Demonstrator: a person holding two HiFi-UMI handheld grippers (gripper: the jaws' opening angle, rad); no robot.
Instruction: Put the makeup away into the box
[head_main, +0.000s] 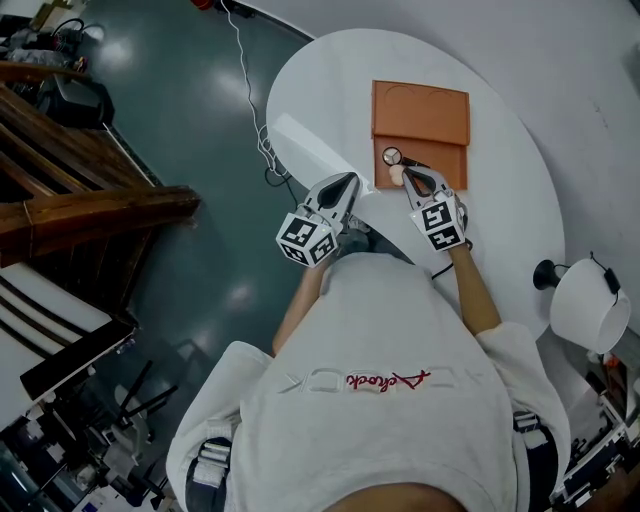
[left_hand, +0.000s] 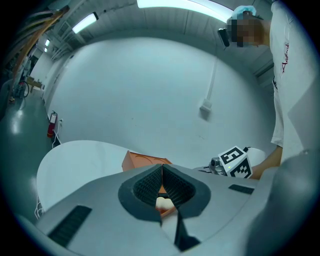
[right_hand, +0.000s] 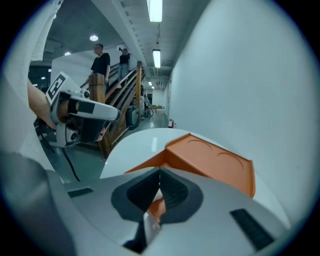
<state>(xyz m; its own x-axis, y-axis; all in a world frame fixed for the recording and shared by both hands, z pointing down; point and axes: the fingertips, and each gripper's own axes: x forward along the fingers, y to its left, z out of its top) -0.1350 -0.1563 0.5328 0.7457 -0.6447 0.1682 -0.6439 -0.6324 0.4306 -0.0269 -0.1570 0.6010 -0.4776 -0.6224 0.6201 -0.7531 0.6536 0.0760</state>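
Two small makeup pieces are showing at the front-left corner of the orange box (head_main: 440, 165): a round ringed piece (head_main: 392, 155) and, just below it, a pale beige piece (head_main: 396, 176). Orange is showing around both, so they are probably lying inside the tray, though from above you cannot be sure whether the beige one is resting in it or on its rim. The lid (head_main: 420, 108) is standing open at the far side. You are holding the right gripper (head_main: 409, 176) angled down with its tips right beside the beige piece. Its jaws are pressed together, and a pale sliver showing low between the pads is too small to name, so whether it is pinching anything is unclear. You are holding the left gripper (head_main: 351, 183) near level, just left of the box, its jaws likewise clenched with nothing between the pads; the beige piece is only showing through the gap beneath them, farther off. No other makeup is lying loose on the white table (head_main: 500, 230), so the putting-away is looking nearly finished. What is probably left is opening the right tongs, making sure the beige piece is sitting fully inside, and perhaps lowering the lid, though the task is not asking for that.
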